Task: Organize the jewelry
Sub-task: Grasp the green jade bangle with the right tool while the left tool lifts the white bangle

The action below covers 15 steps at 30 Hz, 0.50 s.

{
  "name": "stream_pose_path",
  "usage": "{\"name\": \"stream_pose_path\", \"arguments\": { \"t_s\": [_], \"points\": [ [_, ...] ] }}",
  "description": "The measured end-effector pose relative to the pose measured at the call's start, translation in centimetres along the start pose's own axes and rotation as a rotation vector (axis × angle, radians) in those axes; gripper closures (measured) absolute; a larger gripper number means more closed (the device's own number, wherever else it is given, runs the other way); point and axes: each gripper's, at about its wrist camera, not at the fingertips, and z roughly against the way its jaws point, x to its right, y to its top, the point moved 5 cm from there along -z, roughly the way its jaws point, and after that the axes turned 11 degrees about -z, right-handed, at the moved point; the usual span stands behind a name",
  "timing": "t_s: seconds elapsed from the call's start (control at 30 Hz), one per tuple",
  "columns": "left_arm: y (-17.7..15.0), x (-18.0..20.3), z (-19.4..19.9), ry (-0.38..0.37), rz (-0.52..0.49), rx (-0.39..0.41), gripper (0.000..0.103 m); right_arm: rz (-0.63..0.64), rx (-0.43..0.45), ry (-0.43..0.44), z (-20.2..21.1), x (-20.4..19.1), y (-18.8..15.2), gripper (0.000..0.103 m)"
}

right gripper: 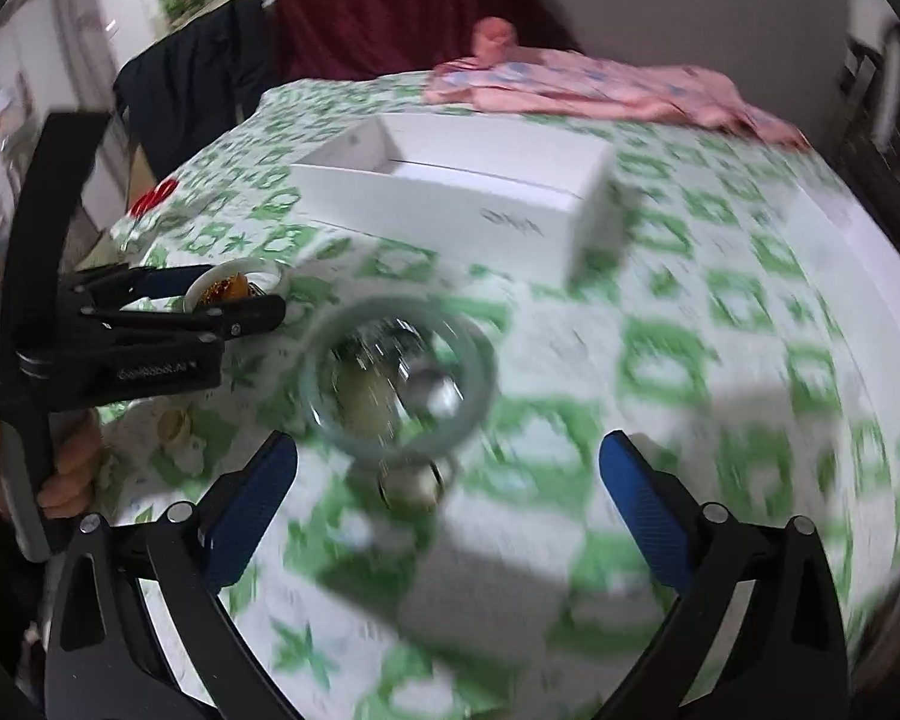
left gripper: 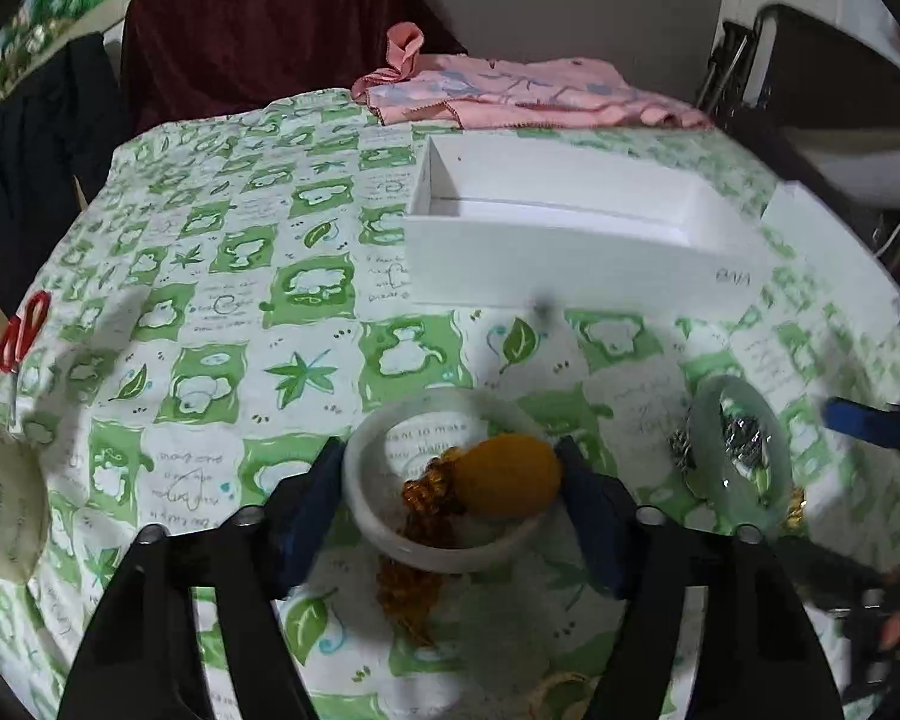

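Observation:
A white bangle (left gripper: pixel 366 498) lies on the green-patterned tablecloth (left gripper: pixel 210 300), ringing part of an amber bead bracelet (left gripper: pixel 426 489) and an orange oval piece (left gripper: pixel 507 477). My left gripper (left gripper: pixel 450 474) has its blue pads against the bangle's left and right sides, shut on it. A hand holds that gripper (right gripper: pixel 234 294) at the left of the right wrist view. A pale green bangle (right gripper: pixel 480 372) with silver jewelry (left gripper: pixel 744 432) inside lies just ahead of my right gripper (right gripper: pixel 450 450). That gripper stands open, with nothing between its fingers. This view is blurred.
An open white box (left gripper: pixel 570 264) (right gripper: pixel 450 210) stands beyond the jewelry, its lid (left gripper: pixel 828 252) to the right. A pink cloth (left gripper: pixel 510 90) lies at the far edge and red scissors (left gripper: pixel 24 330) at the left edge. Small gold rings (right gripper: pixel 174 426) lie near the bangles.

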Motion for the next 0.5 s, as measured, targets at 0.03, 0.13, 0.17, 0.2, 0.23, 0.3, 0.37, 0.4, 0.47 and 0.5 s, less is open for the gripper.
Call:
{"name": "stream_pose_path", "arguments": {
  "t_s": [0.03, 0.13, 0.17, 0.2, 0.23, 0.3, 0.37, 0.4, 0.47, 0.5],
  "points": [
    [0.0, -0.4, 0.0, -0.009, 0.018, 0.003, 0.034, 0.019, -0.006, -0.002, -0.5, -0.3, 0.3, 0.01],
    [0.0, -1.0, 0.2, -0.06, 0.056, 0.015, 0.034, 0.05, -0.036, 0.021, -1.9, -0.9, 0.9, 0.022],
    [0.0, -1.0, 0.2, -0.066, 0.057, 0.014, 0.034, 0.06, -0.033, 0.036, -2.0, -1.2, 1.2, 0.029],
    [-0.2, -1.0, 0.2, -0.069, 0.054, 0.012, 0.034, 0.07, -0.031, 0.046, -2.1, -1.4, 1.3, 0.034],
    [-0.2, -0.7, 0.2, -0.065, 0.042, 0.01, 0.034, 0.077, -0.025, 0.042, -2.1, -1.4, 1.3, 0.034],
    [-0.3, -0.3, 0.2, -0.062, 0.023, 0.009, 0.033, 0.071, -0.015, 0.045, -1.9, -1.4, 1.2, 0.034],
    [-0.5, 0.3, 0.2, -0.058, -0.005, 0.004, 0.027, 0.04, 0.008, 0.051, -1.1, -0.6, 1.1, 0.034],
    [-0.5, 0.5, 0.2, -0.058, -0.016, 0.001, 0.023, 0.021, 0.022, 0.044, -0.8, -0.1, 1.3, 0.034],
    [-0.5, 0.8, 0.2, -0.053, -0.033, 0.0, 0.022, -0.011, 0.05, 0.014, -0.5, 1.0, 1.5, 0.034],
    [-0.5, 0.8, 0.1, -0.052, -0.032, 0.001, 0.022, -0.028, 0.056, 0.008, -0.3, 1.4, 1.6, 0.034]
  ]
}}
